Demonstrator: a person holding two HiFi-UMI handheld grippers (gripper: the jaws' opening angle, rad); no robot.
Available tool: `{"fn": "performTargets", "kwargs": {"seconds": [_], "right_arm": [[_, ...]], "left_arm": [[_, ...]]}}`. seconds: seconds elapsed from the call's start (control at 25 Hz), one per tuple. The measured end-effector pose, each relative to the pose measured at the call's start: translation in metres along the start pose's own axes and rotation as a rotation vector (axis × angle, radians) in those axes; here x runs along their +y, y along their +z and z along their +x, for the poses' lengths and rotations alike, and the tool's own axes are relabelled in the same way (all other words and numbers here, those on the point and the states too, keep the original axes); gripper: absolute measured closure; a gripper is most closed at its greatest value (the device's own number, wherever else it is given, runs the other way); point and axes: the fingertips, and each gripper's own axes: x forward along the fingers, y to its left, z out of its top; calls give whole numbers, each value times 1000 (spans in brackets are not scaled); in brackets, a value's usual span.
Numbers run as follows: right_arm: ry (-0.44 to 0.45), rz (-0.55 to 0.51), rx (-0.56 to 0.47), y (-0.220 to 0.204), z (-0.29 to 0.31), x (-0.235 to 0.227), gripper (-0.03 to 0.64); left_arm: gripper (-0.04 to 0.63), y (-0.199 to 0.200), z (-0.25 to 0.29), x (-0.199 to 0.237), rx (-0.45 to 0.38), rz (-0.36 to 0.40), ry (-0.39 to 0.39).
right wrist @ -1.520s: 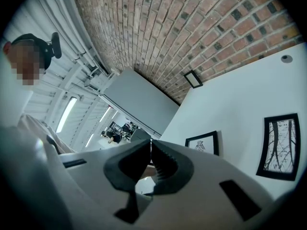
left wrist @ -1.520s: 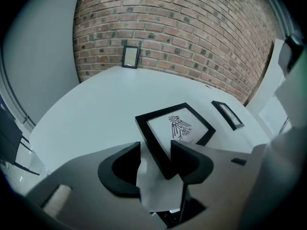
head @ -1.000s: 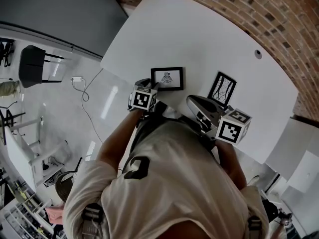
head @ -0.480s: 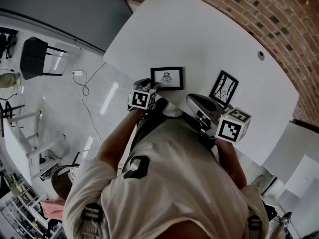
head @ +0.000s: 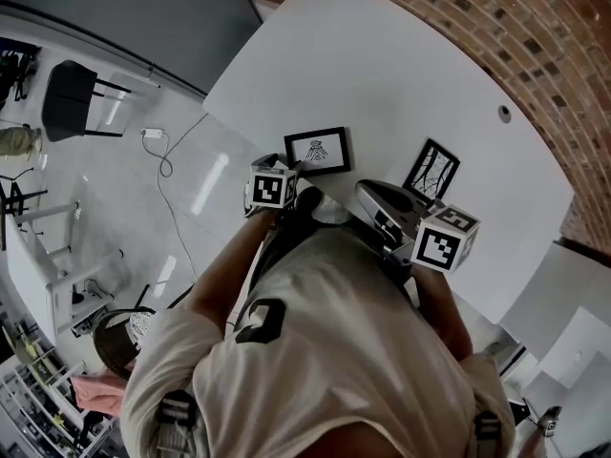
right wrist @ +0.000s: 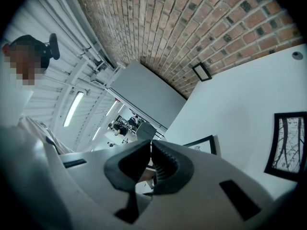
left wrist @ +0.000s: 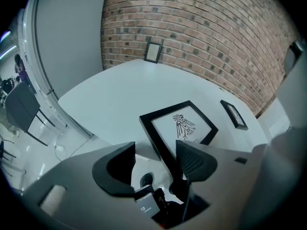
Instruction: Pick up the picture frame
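Black picture frame (head: 318,151) near table (head: 401,74) edge, bare beyond.

Open tabletop (head: 410,74) beyond picture frame (head: 319,151)

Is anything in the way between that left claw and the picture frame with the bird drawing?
Nothing visible does. The left gripper is at the picture frame: its jaws have just been opening and stand apart, with the frame's near edge between them. The second frame lies off to the side.
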Motion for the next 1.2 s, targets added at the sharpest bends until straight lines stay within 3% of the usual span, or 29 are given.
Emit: {"fn": "performTargets", "kwargs": {"seconds": [0.12,0.28,0.48,0.72,0.88,1.2], "right_arm": [[7,-4,12,-1,2,0,611],[16,-4,24,-2,6,1,611],[22,-5,43,-2,9,1,611],[17,0,63,-5,15,1,611],[10,-2,73,-7,17,2,611],[-14,6,64,-7,23,2,611]], "left_arm": [[314,-4,-1,6,5,-48,6],[262,-12,0,12,14,-190,-45],[261,-23,7,12,42,-384,-193],[261,-25,16,8,71,-521,-414],[271,-26,18,3,102,-534,-524],[366,-21,15,-5,164,-538,-679]]}}
